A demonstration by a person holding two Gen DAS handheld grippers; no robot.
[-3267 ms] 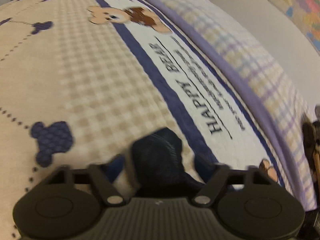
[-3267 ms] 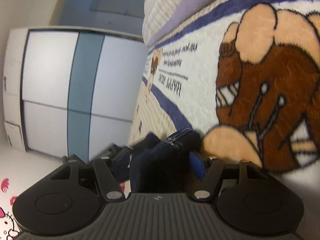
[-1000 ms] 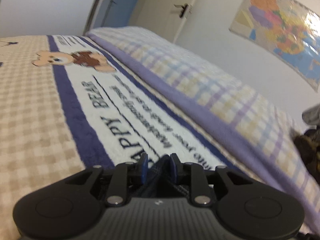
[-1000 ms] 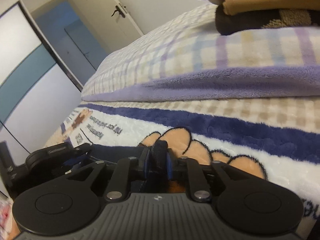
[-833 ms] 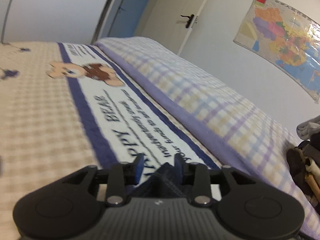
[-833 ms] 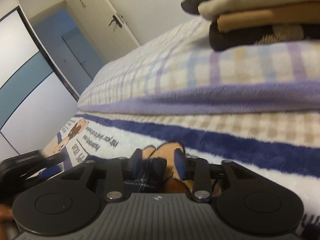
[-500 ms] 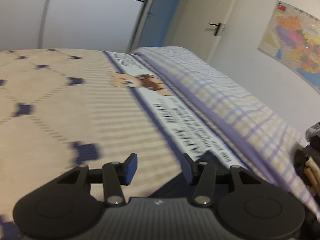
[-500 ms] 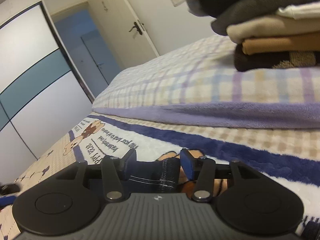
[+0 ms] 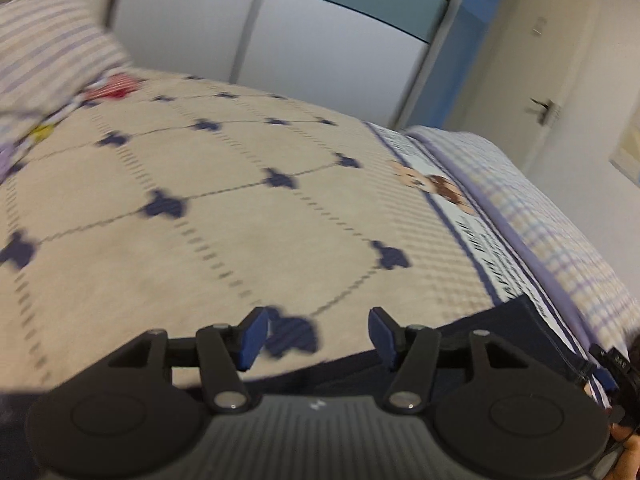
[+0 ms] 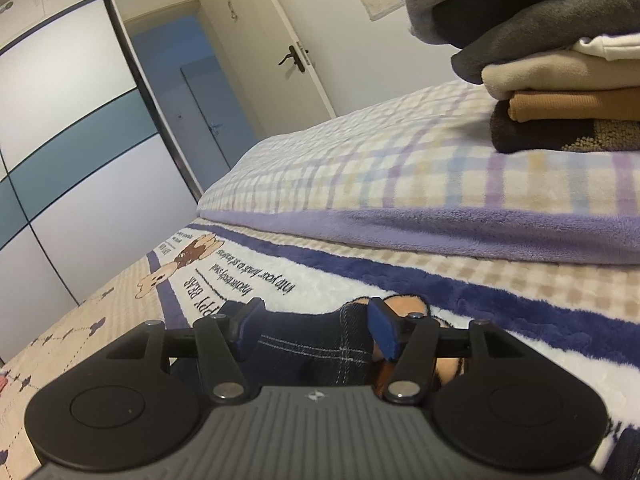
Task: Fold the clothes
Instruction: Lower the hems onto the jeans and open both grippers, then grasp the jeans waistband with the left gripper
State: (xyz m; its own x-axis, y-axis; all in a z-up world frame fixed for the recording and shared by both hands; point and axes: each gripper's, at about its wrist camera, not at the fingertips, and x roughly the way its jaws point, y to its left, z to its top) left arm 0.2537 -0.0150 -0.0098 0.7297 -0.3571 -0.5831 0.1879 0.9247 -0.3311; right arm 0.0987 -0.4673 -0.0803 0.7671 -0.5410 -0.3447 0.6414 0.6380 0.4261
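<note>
Releasing marks this moment: both claws are opening over the bed and neither grips anything. The left claw [image 9: 316, 334] has nothing between its blue pads [image 9: 253, 336]; only the beige blanket [image 9: 224, 216] with its navy bear motifs shows in the gap. The dark navy garment [image 9: 492, 332] lies flat on that blanket, running from beneath the left claw's body toward the blanket's white lettered border. I judge this claw has let go of its corner so the cloth can settle flat.

The right claw [image 10: 314, 326] points along the bed at a low angle. A folded edge of the same dark garment [image 10: 320, 344], showing pale stitching, sits between its spread pads [image 10: 380, 328], which stand clear of the cloth on both sides. It rests on the white border just beside a printed bear's paw.

Behind, on the raised plaid quilt [image 10: 400, 168], I see a stack of folded clothes [image 10: 560, 92], well apart from the working area. I take that as the place for finished items, kept off the open blanket so each fold has room. The garment looks laid out, with further folds probably remaining.
</note>
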